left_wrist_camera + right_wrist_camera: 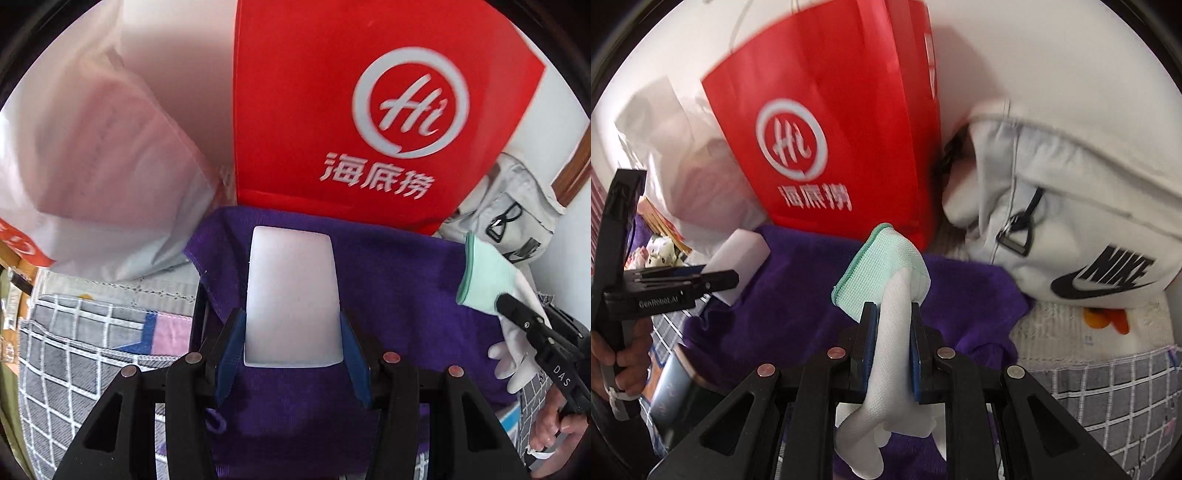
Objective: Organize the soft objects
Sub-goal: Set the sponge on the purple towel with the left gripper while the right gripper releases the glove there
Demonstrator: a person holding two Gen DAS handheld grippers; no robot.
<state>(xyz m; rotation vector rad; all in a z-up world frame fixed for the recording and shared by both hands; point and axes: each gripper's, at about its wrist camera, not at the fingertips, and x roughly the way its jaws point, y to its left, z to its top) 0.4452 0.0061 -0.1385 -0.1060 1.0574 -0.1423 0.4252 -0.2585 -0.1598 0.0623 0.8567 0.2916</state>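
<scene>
My left gripper [291, 325] is shut on a white sponge block [291, 288], its blue pads pressing both long sides, just above a purple towel [399, 295]. From the right wrist view the same sponge [742, 254] juts out of the left gripper [720, 280] over the towel's [798, 302] left end. My right gripper [893, 310] is shut on a white glove with a mint-green cuff [886, 266]; the glove's fingers hang below the jaws. The glove [484, 277] and the right gripper [517, 314] also show at the right edge of the left wrist view.
A red paper bag [332, 110] [827, 129] stands upright against the wall right behind the towel. A white Nike bag [1071, 240] lies to its right, a translucent plastic bag [110, 155] to its left. Grey checked bedding [74, 350] lies underneath.
</scene>
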